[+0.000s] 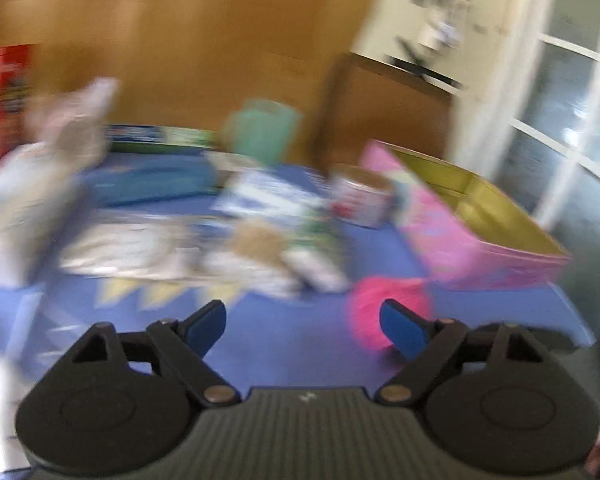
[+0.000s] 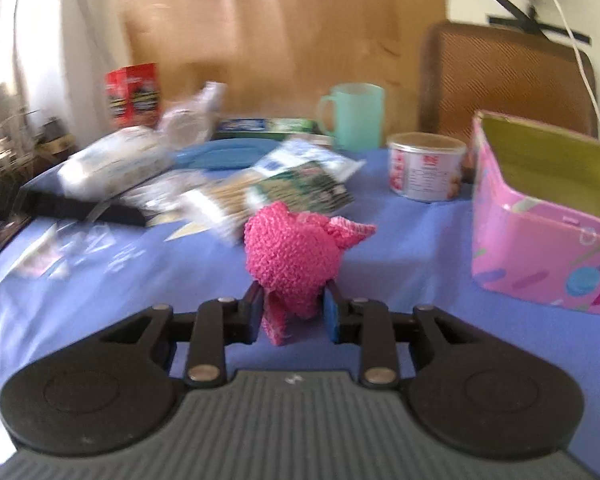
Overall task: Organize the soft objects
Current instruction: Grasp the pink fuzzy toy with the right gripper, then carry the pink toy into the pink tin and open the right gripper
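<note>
My right gripper (image 2: pixel 294 314) is shut on a fuzzy bright pink cloth (image 2: pixel 296 258) and holds it above the blue tablecloth (image 2: pixel 400 260). An open pink tin box (image 2: pixel 540 256) with a gold inside stands to the right. In the blurred left wrist view my left gripper (image 1: pixel 304 326) is open and empty over the blue tablecloth (image 1: pixel 292 336). The pink cloth (image 1: pixel 368 312) shows as a blur just behind its right finger. The pink box (image 1: pixel 460 236) lies beyond it, to the right.
Behind the cloth are plastic packets (image 2: pixel 268 184), a white wipes pack (image 2: pixel 112 160), a blue case (image 2: pixel 220 154), a teal mug (image 2: pixel 356 114), a small can (image 2: pixel 426 166) and a red carton (image 2: pixel 132 94). A brown chair (image 2: pixel 504 76) stands behind the table.
</note>
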Demonstrator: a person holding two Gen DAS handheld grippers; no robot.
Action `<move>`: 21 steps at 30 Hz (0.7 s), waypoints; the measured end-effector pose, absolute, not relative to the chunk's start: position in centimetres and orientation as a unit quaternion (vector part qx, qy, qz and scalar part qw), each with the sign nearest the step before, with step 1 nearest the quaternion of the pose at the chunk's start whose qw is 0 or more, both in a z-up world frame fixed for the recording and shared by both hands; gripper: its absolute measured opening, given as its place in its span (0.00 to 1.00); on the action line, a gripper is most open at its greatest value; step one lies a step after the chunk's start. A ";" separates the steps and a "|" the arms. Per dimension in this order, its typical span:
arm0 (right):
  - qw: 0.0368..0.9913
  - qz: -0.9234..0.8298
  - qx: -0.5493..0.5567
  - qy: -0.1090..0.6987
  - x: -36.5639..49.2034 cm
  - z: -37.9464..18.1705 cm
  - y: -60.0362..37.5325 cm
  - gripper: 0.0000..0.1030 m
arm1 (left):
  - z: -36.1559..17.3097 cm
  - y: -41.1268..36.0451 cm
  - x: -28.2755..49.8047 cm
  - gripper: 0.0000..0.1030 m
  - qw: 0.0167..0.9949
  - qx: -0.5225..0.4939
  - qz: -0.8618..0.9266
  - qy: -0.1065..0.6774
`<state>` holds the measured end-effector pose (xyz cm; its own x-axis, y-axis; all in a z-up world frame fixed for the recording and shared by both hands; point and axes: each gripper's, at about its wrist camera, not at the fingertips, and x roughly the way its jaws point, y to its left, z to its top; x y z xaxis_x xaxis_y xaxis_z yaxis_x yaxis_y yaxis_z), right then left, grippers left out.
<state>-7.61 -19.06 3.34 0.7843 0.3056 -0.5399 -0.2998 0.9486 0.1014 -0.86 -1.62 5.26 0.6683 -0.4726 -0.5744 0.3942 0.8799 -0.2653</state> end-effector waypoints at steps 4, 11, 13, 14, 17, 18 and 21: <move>0.947 0.172 -0.003 0.272 -8.6 3.3 -19.1 0.29 | 3.7 -5.9 0.8 0.54 0.879 -0.058 -0.290 0.374; 0.977 0.104 0.022 0.184 -8.3 6.4 -24.2 0.28 | 9.1 -13.0 1.6 0.49 0.883 -0.017 -0.346 0.318; 0.985 0.067 0.019 0.156 -7.8 7.4 -26.2 0.29 | 10.7 -15.9 2.5 0.54 0.881 -0.009 -0.363 0.302; 0.988 0.047 0.023 0.148 -7.2 7.8 -27.4 0.29 | 11.3 -17.6 3.1 0.60 0.879 -0.005 -0.375 0.294; 0.985 -0.017 0.036 0.167 -4.7 7.8 -30.9 0.36 | 11.8 -20.6 4.2 0.79 0.891 0.000 -0.360 0.276; 0.982 -0.037 0.039 0.180 -4.1 7.5 -31.8 0.46 | 11.6 -20.4 4.3 0.79 0.896 -0.007 -0.352 0.271; 0.980 -0.065 0.084 0.170 -5.2 6.9 -34.2 0.56 | 10.6 -17.6 4.1 0.82 0.905 -0.035 -0.333 0.263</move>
<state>-5.18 -34.20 6.94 0.9334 -0.0996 -0.3447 0.1568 0.9773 0.1423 4.06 -17.62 10.58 0.6391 -0.6218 -0.4528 0.5845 0.7752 -0.2396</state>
